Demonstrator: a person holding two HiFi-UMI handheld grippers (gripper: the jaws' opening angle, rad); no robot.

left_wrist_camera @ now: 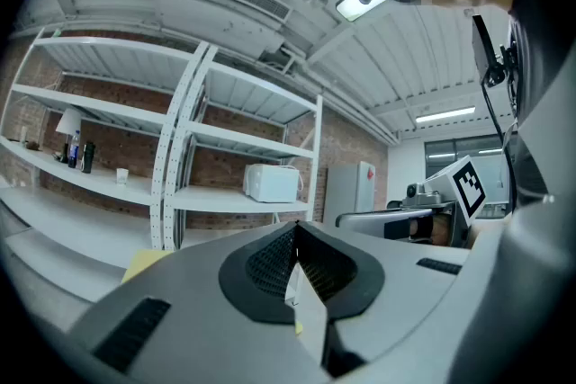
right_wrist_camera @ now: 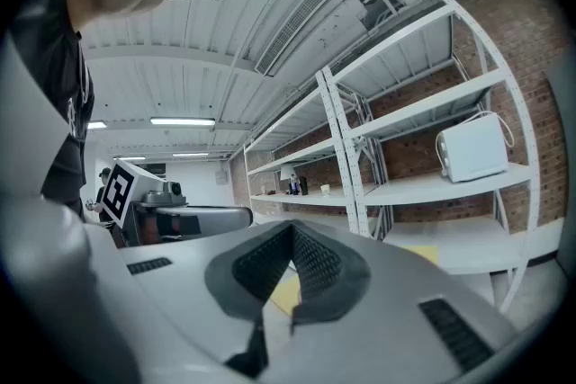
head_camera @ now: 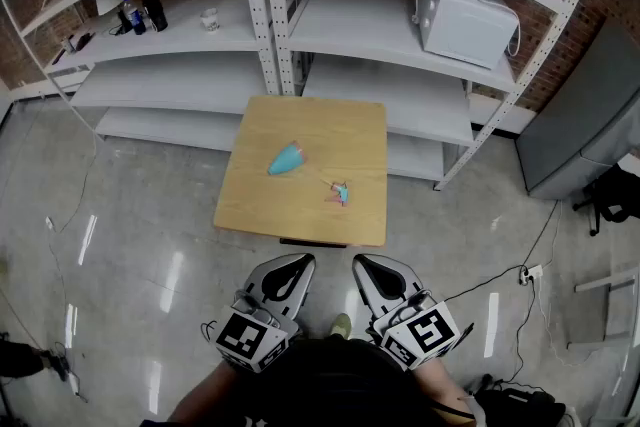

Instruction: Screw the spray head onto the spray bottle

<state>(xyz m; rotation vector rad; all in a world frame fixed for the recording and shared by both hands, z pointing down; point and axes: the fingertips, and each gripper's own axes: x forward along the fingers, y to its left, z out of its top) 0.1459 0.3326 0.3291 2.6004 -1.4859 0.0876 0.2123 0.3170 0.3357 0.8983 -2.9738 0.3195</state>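
A light blue spray bottle [head_camera: 286, 158] lies on its side on the small wooden table [head_camera: 360, 130]. To its right, apart from it, lies the small spray head [head_camera: 338, 192] with a thin tube. Both grippers are held low, close to the person's body, short of the table's near edge. My left gripper [head_camera: 299, 262] is shut with nothing between its jaws. My right gripper [head_camera: 364, 264] is shut and empty too. In the left gripper view the jaws [left_wrist_camera: 295, 234] meet at the tip; in the right gripper view the jaws [right_wrist_camera: 292, 234] do likewise.
White metal shelving [head_camera: 270, 5] stands behind the table, with a white microwave [head_camera: 466, 19] at right and bottles and a cup [head_camera: 210, 18] at left. A grey cabinet [head_camera: 590, 115] stands at far right. Cables and a socket strip [head_camera: 528, 272] lie on the glossy floor.
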